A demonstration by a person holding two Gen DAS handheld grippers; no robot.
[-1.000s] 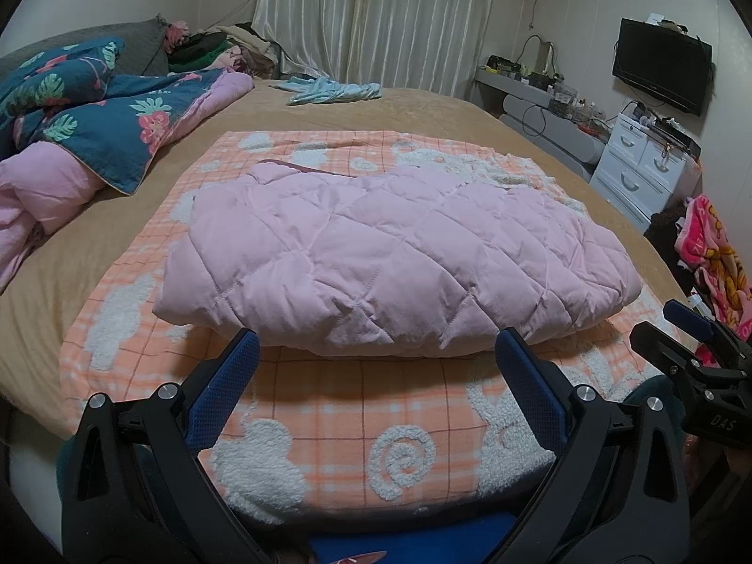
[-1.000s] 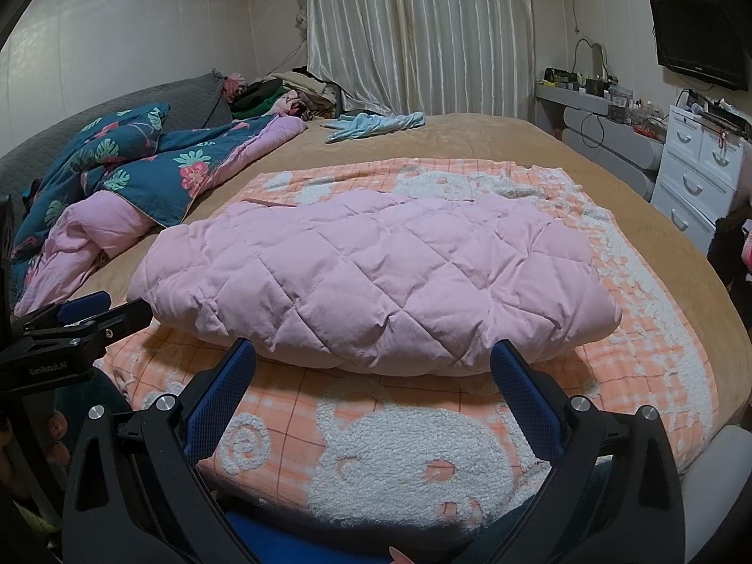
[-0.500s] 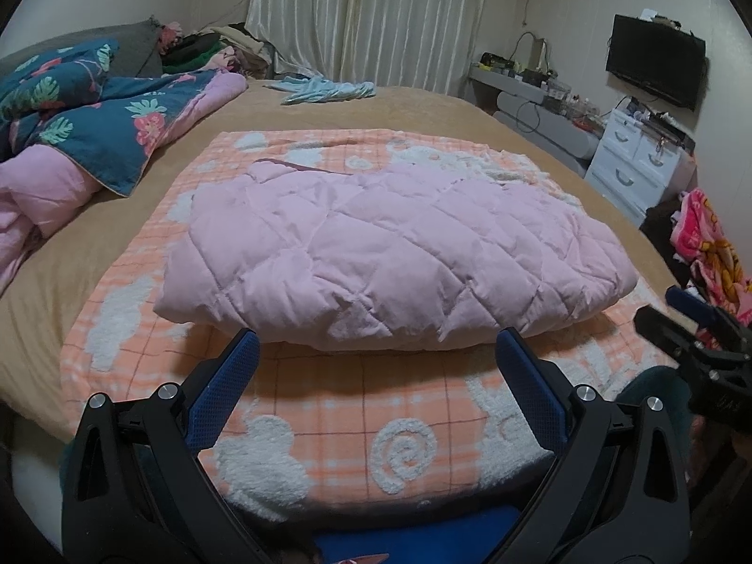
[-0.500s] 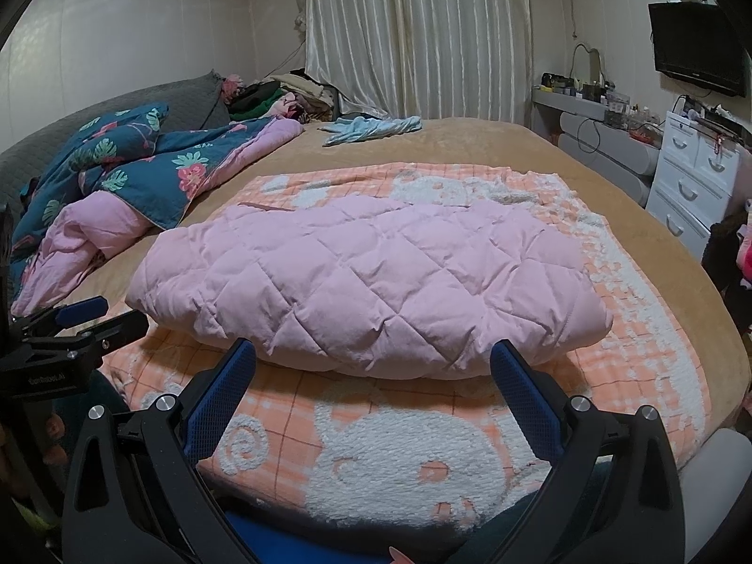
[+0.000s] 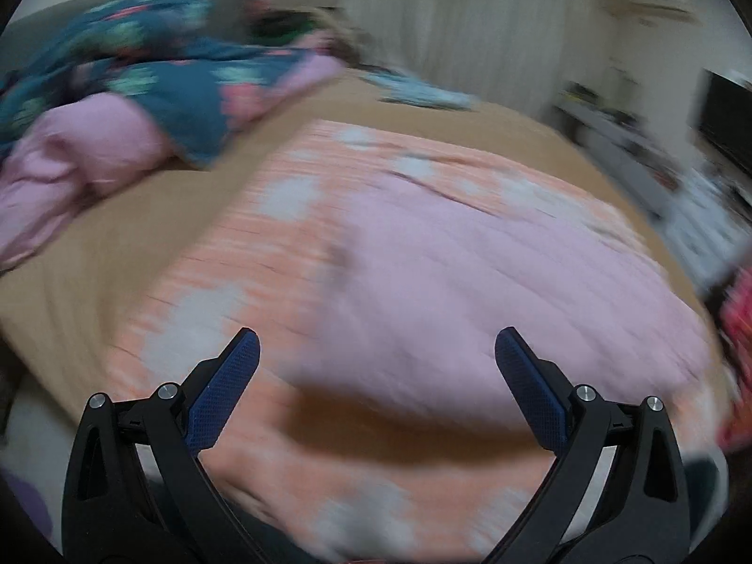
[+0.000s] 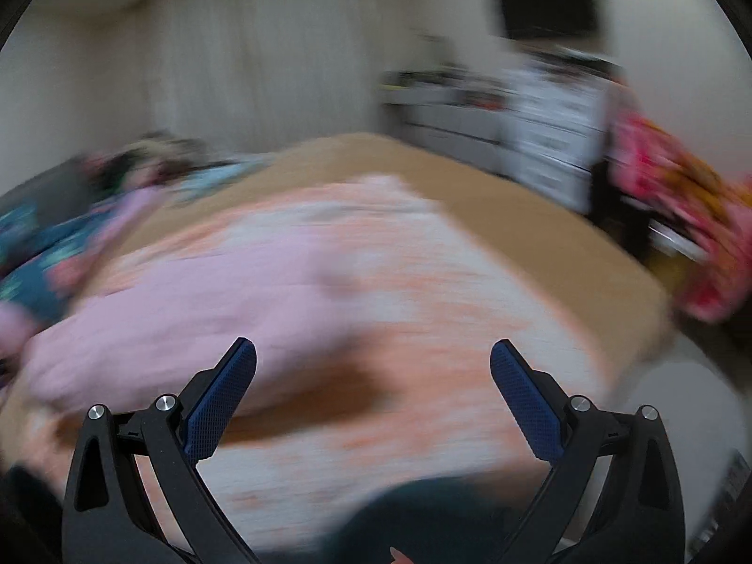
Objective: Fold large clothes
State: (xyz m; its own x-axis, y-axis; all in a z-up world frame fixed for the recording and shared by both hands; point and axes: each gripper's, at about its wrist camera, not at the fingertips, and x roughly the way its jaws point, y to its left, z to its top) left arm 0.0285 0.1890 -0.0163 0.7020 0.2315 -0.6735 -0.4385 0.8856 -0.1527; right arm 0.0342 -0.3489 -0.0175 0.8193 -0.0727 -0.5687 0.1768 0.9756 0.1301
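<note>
While views blur, I hold both hand-held grippers, left and right, apart, empty; blind grab risks snagging blanket under jacket.

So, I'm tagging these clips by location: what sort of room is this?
Most likely a home bedroom: a wide bed with a pink quilted garment lying on it, curtains behind, and a white drawer unit under a wall television.
</note>
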